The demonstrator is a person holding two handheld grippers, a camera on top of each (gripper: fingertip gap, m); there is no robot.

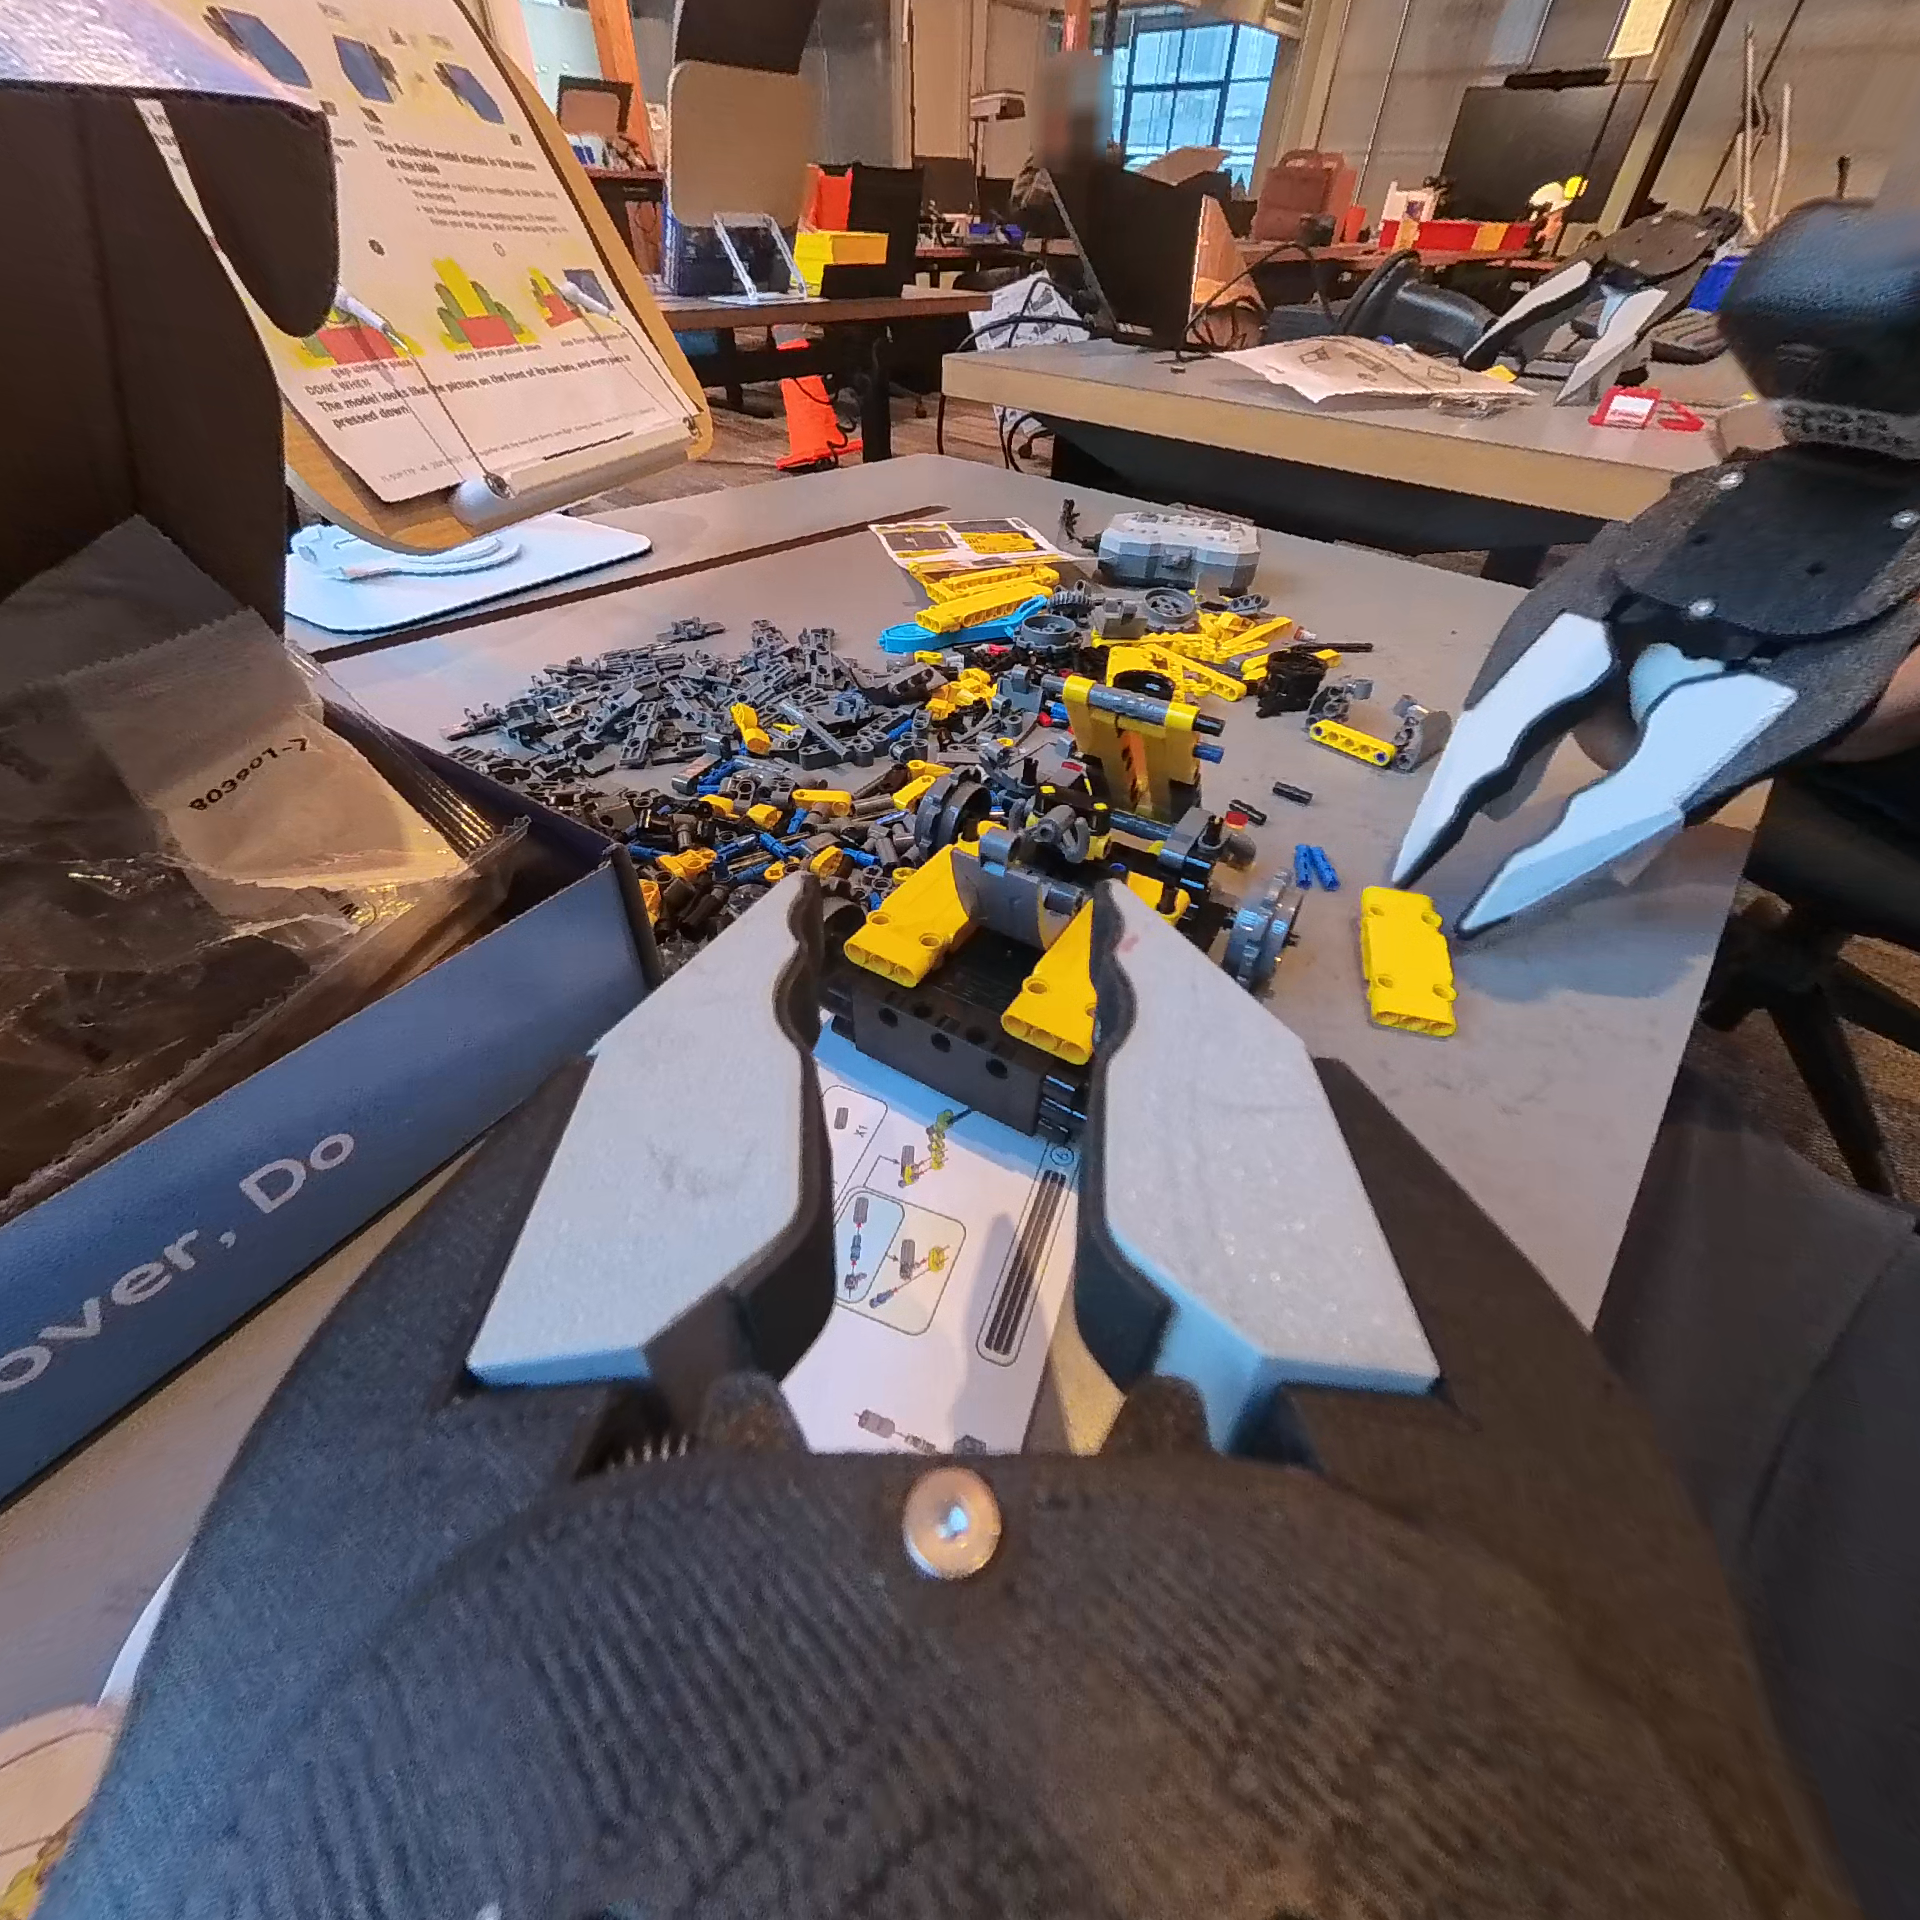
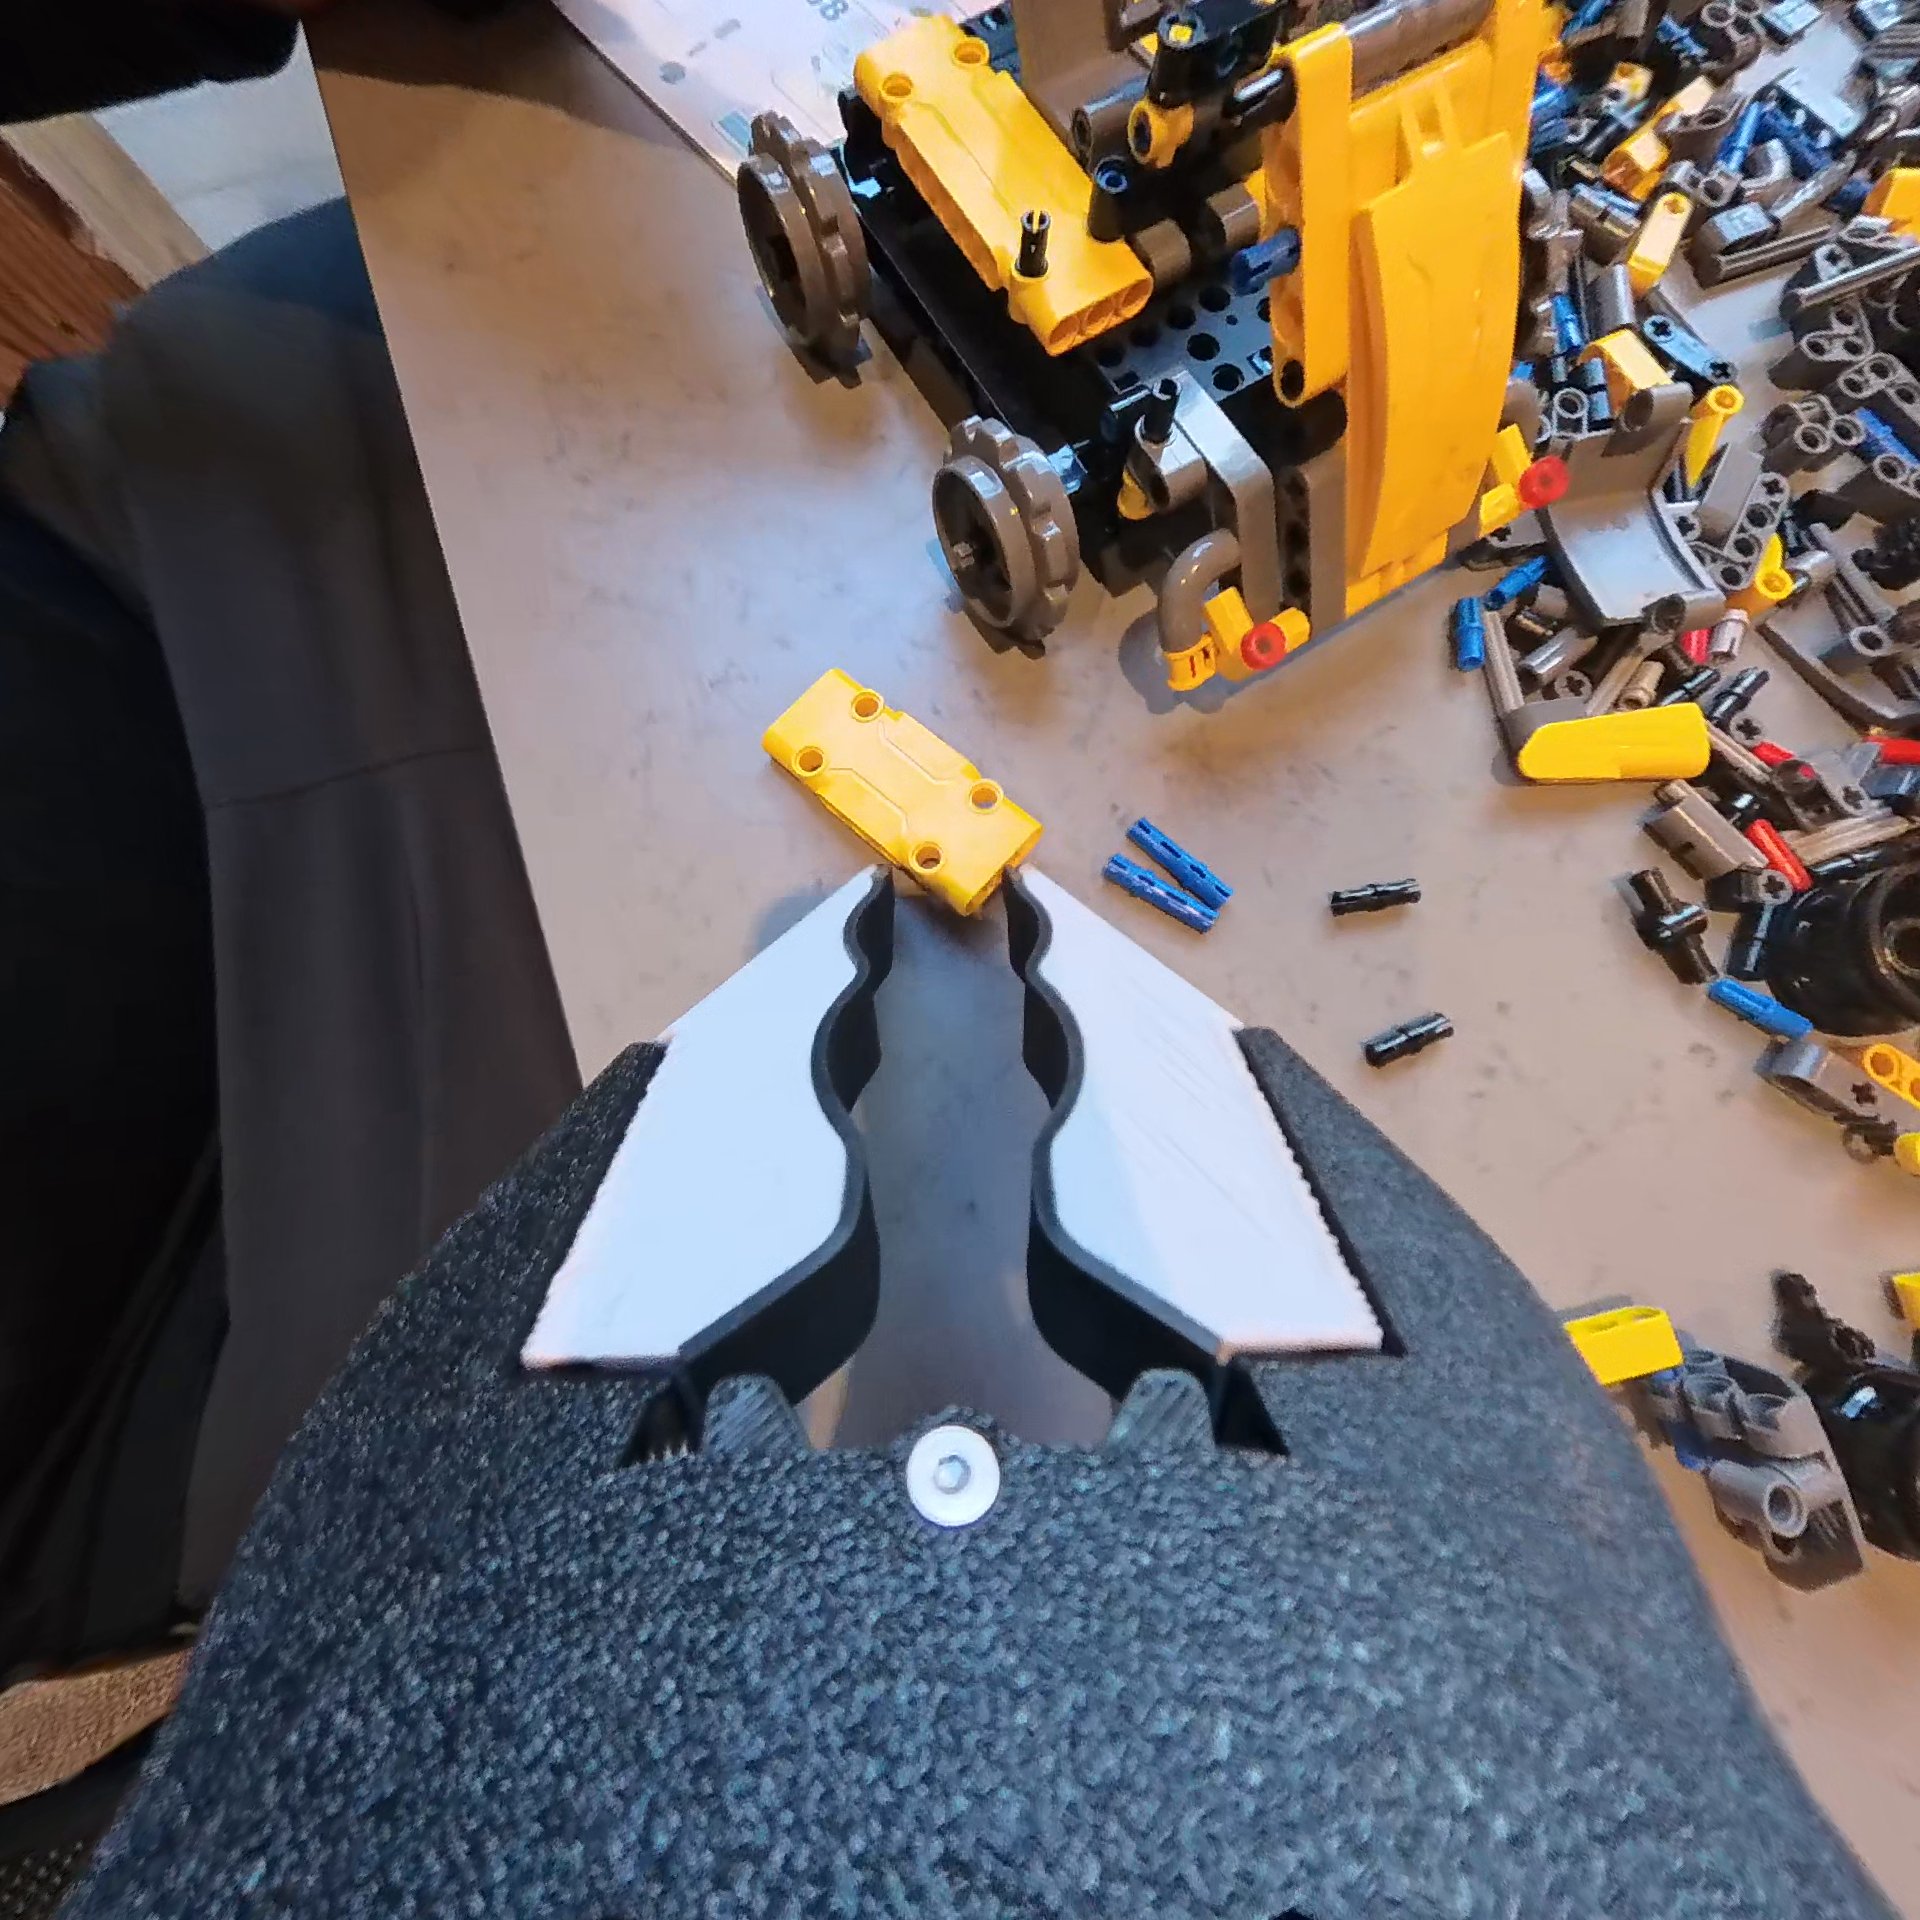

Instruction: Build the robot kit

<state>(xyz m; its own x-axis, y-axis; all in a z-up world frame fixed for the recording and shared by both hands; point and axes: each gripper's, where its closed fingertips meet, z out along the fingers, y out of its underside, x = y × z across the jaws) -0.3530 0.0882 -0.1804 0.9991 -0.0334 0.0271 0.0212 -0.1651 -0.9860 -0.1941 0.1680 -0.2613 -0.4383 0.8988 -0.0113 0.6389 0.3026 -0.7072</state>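
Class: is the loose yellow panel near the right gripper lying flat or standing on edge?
Flat: yellow panel shows its broad holed face upward on the table.

Your left gripper [image 1: 951,940] at the half-built model [image 1: 997,935]

Its fingers stand apart either side of the model's black base, over an instruction sheet [image 1: 935,1247]. Right of the model lies a yellow panel [image 1: 1408,961], your right gripper [image 1: 1439,899] spread at its edge; behind it, loose parts [image 1: 727,748].

A grey bench [image 1: 1507,1143] stands in a large open workroom. Past its far edge is a second grey table [image 1: 1195,384], then rows of desks [image 1: 831,307] with monitors [image 1: 1538,156]. A tall gridded window [image 1: 1195,94] lets in daylight at the back. An orange cone [image 1: 816,416] sits on the floor.
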